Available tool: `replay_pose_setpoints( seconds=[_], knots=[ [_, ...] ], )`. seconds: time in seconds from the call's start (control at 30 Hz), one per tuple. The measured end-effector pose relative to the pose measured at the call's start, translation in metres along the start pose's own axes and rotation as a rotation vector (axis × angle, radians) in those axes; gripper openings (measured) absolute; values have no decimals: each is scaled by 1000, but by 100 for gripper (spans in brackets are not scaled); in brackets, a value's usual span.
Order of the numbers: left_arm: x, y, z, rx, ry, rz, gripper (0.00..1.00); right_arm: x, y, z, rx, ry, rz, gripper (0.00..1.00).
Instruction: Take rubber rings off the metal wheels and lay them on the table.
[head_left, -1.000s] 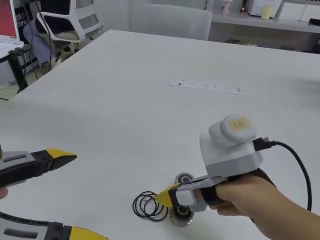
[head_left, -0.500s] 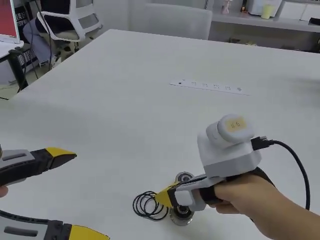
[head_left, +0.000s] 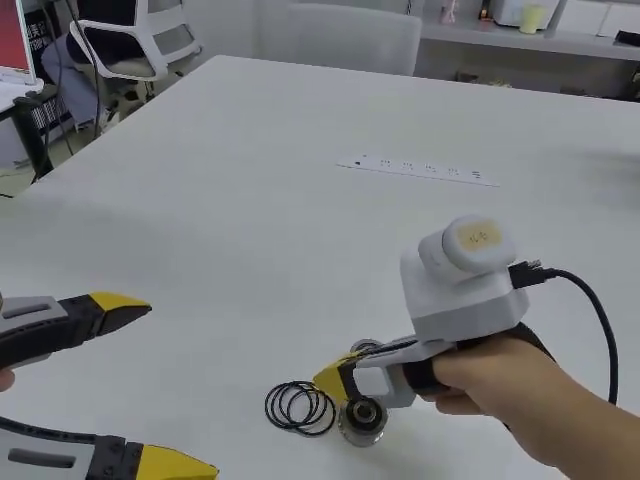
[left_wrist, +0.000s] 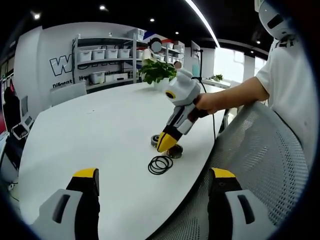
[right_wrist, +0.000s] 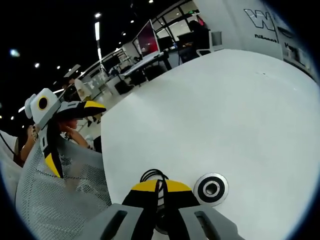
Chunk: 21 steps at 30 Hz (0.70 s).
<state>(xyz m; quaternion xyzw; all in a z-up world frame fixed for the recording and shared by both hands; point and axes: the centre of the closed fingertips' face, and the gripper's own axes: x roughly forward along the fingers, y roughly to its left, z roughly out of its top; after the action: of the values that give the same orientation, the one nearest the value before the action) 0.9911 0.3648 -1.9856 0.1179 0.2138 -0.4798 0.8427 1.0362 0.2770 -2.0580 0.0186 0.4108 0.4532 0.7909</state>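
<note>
Works the right gripper at the near wheel, jaws together at the tip; cannot tell whether pinching a ring or nothing. Shows loose rings already flat on the table, just beside that wheel at nine o'clock, and a second wheel close behind at twelve o'clock. Keeps the left gripper well apart at nine o'clock, jaws wide apart, empty.

Likely risks dragging or tipping the whole wheel on a pull at a tight ring, with nothing bracing it. May also lose the rubber from the narrow tips, letting it snap back or spring away. Could scatter the laid pile with a tug toward nine o'clock. Sits near the table edge, going by the left gripper view; could roll off once nudged.
</note>
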Motion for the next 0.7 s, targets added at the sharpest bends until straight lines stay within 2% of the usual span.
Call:
replay_pose_setpoints(
  seconds=[0.17, 0.53, 0.6, 0.7],
  knots=[
    [0, -1, 0, -2, 0, -4, 88, -7, 3, 11, 0, -33, 5, 1],
    [0, -3, -1, 0, 3, -15, 89, -26, 7, 31, -50, -87, -3, 6],
    [0, -4, -1, -1, 3, -18, 90, -32, 13, 38, -48, -110, 22, 8],
    [1, -5, -1, 3, 4, -24, 90, -43, 18, 49, -68, -146, 23, 11]
  ],
)
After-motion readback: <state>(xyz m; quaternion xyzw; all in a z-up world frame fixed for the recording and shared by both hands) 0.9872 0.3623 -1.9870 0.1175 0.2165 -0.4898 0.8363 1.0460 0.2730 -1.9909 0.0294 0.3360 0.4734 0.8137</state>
